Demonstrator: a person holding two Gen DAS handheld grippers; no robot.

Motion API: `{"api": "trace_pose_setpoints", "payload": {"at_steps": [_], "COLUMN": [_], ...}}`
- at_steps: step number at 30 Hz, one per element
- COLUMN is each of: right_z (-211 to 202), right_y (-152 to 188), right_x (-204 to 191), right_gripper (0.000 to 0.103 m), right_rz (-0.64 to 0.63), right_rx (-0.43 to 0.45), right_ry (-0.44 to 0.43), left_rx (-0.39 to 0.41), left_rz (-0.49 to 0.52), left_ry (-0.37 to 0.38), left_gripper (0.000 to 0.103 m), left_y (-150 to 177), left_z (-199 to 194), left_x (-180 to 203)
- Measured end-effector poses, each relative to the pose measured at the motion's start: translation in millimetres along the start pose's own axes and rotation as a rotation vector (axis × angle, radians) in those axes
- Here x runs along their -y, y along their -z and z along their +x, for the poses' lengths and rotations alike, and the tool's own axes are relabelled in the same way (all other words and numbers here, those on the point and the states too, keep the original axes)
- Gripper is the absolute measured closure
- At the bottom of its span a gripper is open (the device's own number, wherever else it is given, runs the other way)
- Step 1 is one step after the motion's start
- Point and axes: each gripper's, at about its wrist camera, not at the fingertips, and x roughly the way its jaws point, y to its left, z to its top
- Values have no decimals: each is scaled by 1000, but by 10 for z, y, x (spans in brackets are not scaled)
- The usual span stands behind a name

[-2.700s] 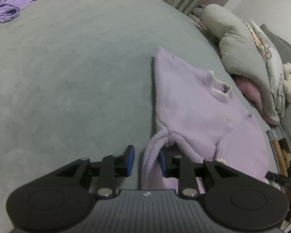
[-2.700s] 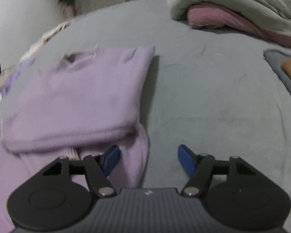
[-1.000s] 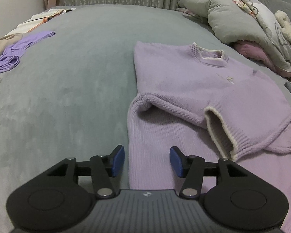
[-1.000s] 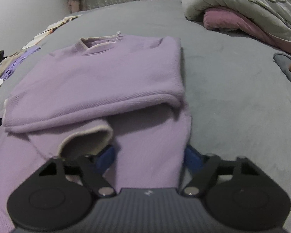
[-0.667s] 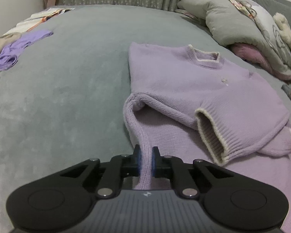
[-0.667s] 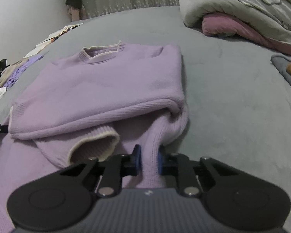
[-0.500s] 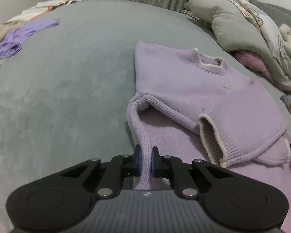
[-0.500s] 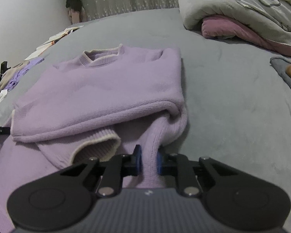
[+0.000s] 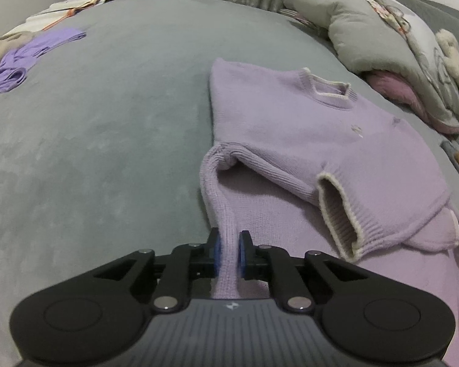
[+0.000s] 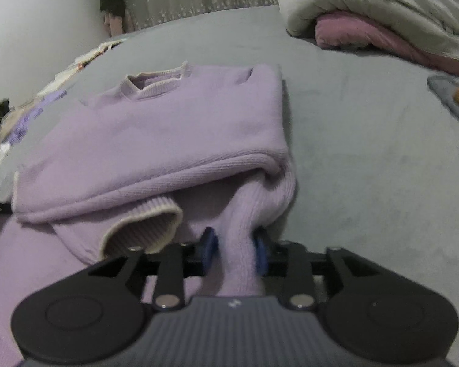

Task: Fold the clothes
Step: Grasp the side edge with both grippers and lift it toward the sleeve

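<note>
We see the lilac sweater (image 9: 306,140) lying on the grey bed (image 9: 107,116), spreading ahead of both sets of fingers, its cream-edged collar at the far end; one sleeve is folded across the body, its cuff (image 9: 339,214) gaping just ahead and to the right of the left fingers. The left gripper (image 9: 228,252) has its fingers drawn narrow, pinching a raised ridge of the sweater's side edge between the blue pads; they have just eased apart a little, the knit between them. The right gripper (image 10: 234,252) holds the opposite side edge; its fingers have just been spreading, and the thick fold fills the gap between them. Beyond the left fingers, far off to the left, lies a purple garment (image 9: 27,58); pillows (image 10: 382,15) sit beyond the right fingers.
</note>
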Motion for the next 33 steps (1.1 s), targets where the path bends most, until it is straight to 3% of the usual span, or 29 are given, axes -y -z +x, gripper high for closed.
{"api": "trace_pose_setpoints", "payload": {"at_steps": [3,5,6,9,11,13,16,18,19,20,22,26,33], "right_z": [2,-8,-11,-48,-124,-196,-306,-400,-457,-471,-493,-517,-590], "right_y": [54,109,127,219,301,389,528,631,705,727,777,797,827], "right_x": [13,-61,-101,-247,-251,-244,-238,-212,-207,-209,-184,-123,-170], "right_gripper": [48,22,18,16,16,15,15,23,39,57,81,89,90], "right_rz": [15,-1,-10,-34,22,50,87,144,174,176,200,270,313], "right_rx": [14,17,15,18,30,38,46,58,67,70,73,79,116], "right_ry": [-36,-49,-47,0,10,6,-20,-60,-65,-49,-20,-37,13], "left_rx": [-21,-23,-18,-5,7,30,60,73,80,85,77,60,76], "left_rz": [-85,-114,-115,-116,-108,-101,-171,-175,-173,-162,-162,-222,-291], "left_ry": [52,74,76,80,79,58,44,43,42,44,59,91,111], "left_gripper": [82,78,74,65,62,61,61,64,66,76,88,95,96], "left_y": [16,73,124,279,409,546,704,749,767,783,775,723,828], "left_z": [-28,-70,-106,-214,-292,-396,-513,-535,-542,-537,-520,-563,-630], "left_x": [-136,-177,-167,-139,-82,4,41,61,71,84,78,10,-102]}}
